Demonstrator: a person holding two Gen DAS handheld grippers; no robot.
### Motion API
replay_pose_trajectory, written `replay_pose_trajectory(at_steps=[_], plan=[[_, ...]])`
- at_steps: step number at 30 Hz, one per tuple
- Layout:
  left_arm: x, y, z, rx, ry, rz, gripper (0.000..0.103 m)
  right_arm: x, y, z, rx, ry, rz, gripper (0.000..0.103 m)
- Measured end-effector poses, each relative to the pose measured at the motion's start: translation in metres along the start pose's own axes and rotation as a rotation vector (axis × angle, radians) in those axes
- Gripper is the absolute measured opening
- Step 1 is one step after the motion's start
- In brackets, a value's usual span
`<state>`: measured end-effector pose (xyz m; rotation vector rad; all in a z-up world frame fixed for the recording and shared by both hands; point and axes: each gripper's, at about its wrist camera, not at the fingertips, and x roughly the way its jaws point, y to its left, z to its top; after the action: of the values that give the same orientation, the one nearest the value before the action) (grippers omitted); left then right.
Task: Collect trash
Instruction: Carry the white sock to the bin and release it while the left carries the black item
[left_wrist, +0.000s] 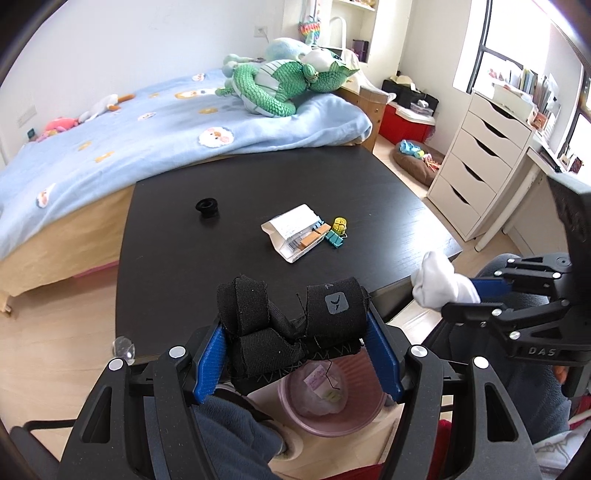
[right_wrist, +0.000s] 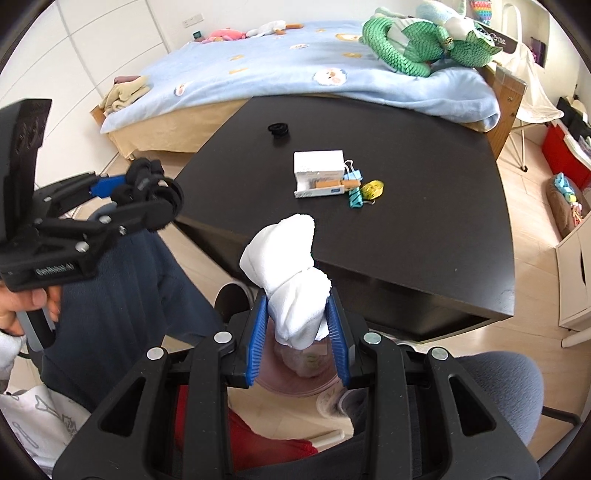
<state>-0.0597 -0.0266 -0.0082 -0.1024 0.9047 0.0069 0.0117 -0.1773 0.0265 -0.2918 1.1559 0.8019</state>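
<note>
The left claw (left_wrist: 301, 350) is pinching a black fabric wad (left_wrist: 291, 317) between its blue pads, and the right claw (right_wrist: 297, 332) is pinching a white wad (right_wrist: 286, 273), perhaps a sock or tissue; I cannot tell which. Both are carried off the near edge of the table (left_wrist: 258, 295) and hang above a pink bin (left_wrist: 325, 421) that sits on the floor below the fingers. That placement looks deliberate: with each piece over the bin mouth, spreading the fingers should let it fall straight in.

The black wad lies crosswise in the left claw, its long axis running from pad to pad, with one rolled end by the left pad and the end bearing a small grey logo by the right pad. A loose thread dangles from it toward the bin. The white wad is held the other way: its long axis runs forward along the fingers, gripped at its near end, its free rounded end pointing ahead and up toward the table.

Ahead of both claws, on the table, lie a white box (right_wrist: 319, 173), some clips (right_wrist: 354, 195) just beside it, and a small black ring (right_wrist: 279, 129) farther off. These seem to be left for later; whether any of them counts as trash is unclear.
</note>
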Motion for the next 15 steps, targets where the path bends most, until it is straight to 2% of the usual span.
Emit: replay_pose_trajectory(at_steps=[8,11,13,14,15], plan=[[-0.008,0.006,-0.003,-0.003,-0.002,0.008,0.066,0.005,0.008,0.0,-0.016,0.009,0.03,0.032],[-0.01,0.007,-0.002,-0.008,-0.007,0.006,0.066,0.005,0.01,0.001,-0.019,0.011,0.043,0.036],[-0.01,0.007,-0.002,-0.005,-0.01,0.005,0.066,0.006,0.012,0.001,-0.025,0.014,0.048,0.057],[-0.011,0.006,-0.003,-0.004,-0.011,0.003,0.066,0.006,0.012,0.0,-0.026,0.008,0.043,0.074],[-0.011,0.006,-0.003,-0.002,-0.011,0.003,0.066,0.006,0.012,0.0,-0.022,-0.001,0.038,0.082]])
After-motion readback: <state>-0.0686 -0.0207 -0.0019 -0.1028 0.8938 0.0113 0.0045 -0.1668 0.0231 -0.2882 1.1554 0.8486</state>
